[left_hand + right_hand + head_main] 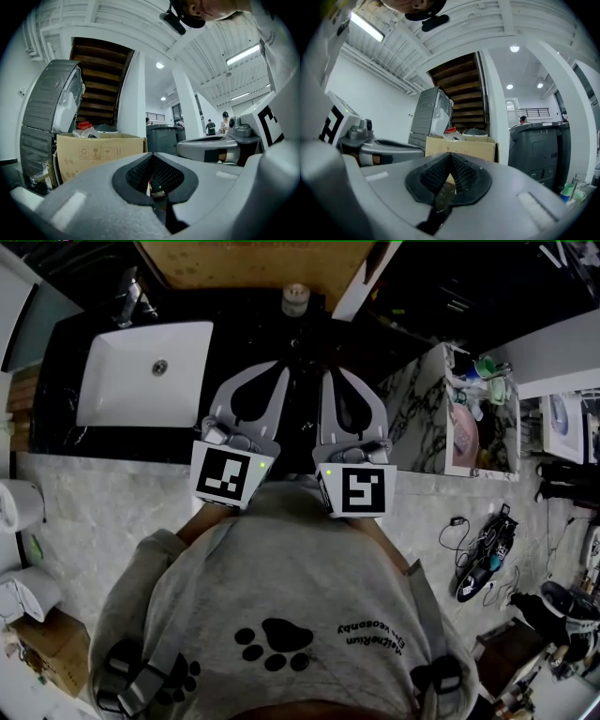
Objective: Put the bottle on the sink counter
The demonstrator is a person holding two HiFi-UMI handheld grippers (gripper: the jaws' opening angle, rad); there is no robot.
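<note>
**Both grippers closed and empty, bottle standing on the counter**

In the head view, a black counter [246, 329] is running along the top of the scene above a pale marbled floor, and a white sink [141, 371] is sitting in it. A faucet [131, 294] is rising just behind the sink. The bottle [294, 299], small and pale, is standing upright on the counter to the right of the sink, near its back edge. The left gripper [272, 371] and the right gripper [333, 376] are pointing level, side by side, to the right of the sink and nearer the person than the bottle, well apart from it. A marble-fronted cabinet [422, 409] is standing further right of the sink, past both grippers.

In the left gripper view, the jaws are pressing together at the tips, clenched on nothing. Beyond them a cardboard box [98, 153], a grey appliance [47, 108] and a dark bin [161, 138] are showing.

In the right gripper view, the jaws are likewise closing tip to tip with nothing between the pads. The same box is showing beyond them, with the bin off to one side.
</note>
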